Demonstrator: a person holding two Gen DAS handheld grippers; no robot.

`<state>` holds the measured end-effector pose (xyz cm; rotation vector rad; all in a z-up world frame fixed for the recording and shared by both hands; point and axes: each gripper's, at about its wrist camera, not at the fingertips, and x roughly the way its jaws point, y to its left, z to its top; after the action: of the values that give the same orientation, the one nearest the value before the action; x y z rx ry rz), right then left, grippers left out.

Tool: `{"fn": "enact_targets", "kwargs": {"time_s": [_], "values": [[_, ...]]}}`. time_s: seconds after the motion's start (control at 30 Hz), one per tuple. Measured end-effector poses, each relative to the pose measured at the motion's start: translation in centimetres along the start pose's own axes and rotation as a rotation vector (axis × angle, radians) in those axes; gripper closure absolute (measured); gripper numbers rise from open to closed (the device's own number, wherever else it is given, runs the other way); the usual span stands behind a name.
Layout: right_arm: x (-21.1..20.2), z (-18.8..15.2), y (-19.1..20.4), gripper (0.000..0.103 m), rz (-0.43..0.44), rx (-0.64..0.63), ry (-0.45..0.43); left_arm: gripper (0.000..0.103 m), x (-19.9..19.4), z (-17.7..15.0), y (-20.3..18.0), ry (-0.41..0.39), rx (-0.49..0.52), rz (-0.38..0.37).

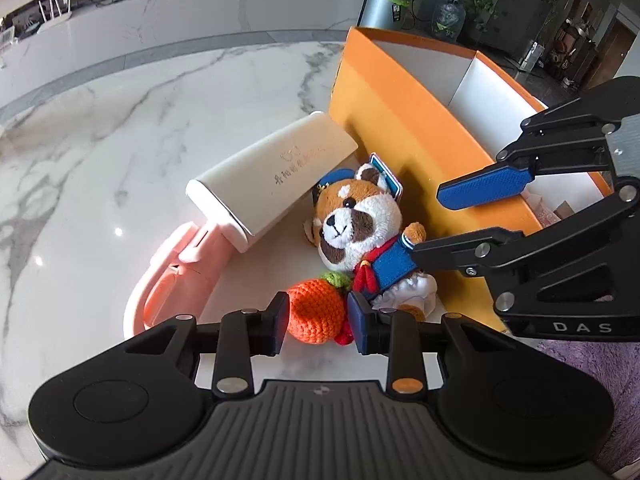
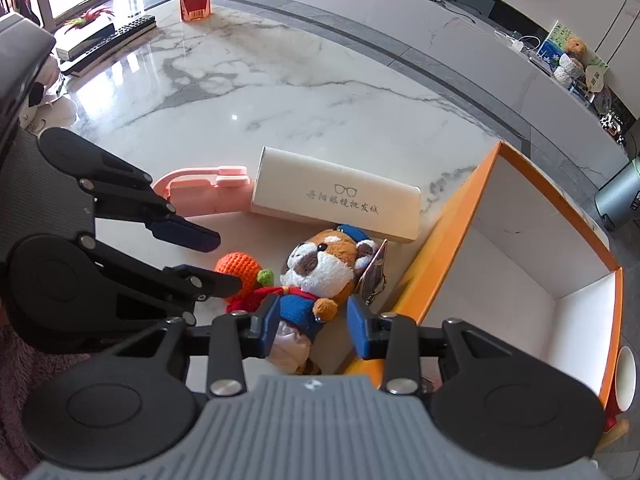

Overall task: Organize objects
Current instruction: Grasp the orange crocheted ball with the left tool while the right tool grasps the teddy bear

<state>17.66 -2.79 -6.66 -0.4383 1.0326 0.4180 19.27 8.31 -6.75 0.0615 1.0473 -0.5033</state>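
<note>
Reaching in from either side, both grippers stand apart and grip nothing: the left gripper (image 1: 318, 322) brackets the crocheted orange (image 1: 316, 308), and the right gripper (image 2: 312, 326) straddles the plush dog (image 2: 320, 276), which lies against the outer wall of the orange box (image 2: 444, 248). I'd judge this the pickup step; next, each must close and lift its toy over that wall into the box. Beyond the dog lie a white glasses case (image 2: 336, 202) and a pink lint roller (image 2: 200, 192), all on a glossy marble table (image 2: 280, 92).

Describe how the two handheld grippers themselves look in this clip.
Both are matte black linkage frames with silver rivets, round discs either side of a ribbed grey housing, and blue textured finger pads. The left gripper has one orange rivet; the right gripper carries white "DAS" lettering, seen from the left wrist. No cables or sleeves show.
</note>
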Motion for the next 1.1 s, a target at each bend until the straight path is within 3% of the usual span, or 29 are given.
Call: {"fn": "enact_targets", "kwargs": {"time_s": [0.13, 0.37, 0.77, 0.93, 1.1], "values": [[0.8, 0.8, -0.1, 0.064, 0.025, -0.024, 0.049, 0.066, 0.7, 0.2, 1.1, 0.016, -0.059, -0.025], [2.3, 1.7, -0.2, 0.065, 0.017, -0.051, 0.129, 0.056, 1.7, 0.6, 2.5, 0.031, -0.136, -0.079], [4.5, 2.6, 0.1, 0.064, 0.001, -0.092, 0.205, 0.055, 2.1, -0.2, 4.6, 0.045, -0.26, -0.156], [4.9, 3.0, 0.3, 0.053, 0.023, -0.101, 0.228, 0.051, 1.4, -1.1, 5.2, 0.054, -0.272, -0.152], [5.6, 3.4, 0.7, 0.054, 0.06, -0.084, 0.263, 0.046, 1.4, -1.4, 5.9, 0.041, -0.311, -0.122]]}}
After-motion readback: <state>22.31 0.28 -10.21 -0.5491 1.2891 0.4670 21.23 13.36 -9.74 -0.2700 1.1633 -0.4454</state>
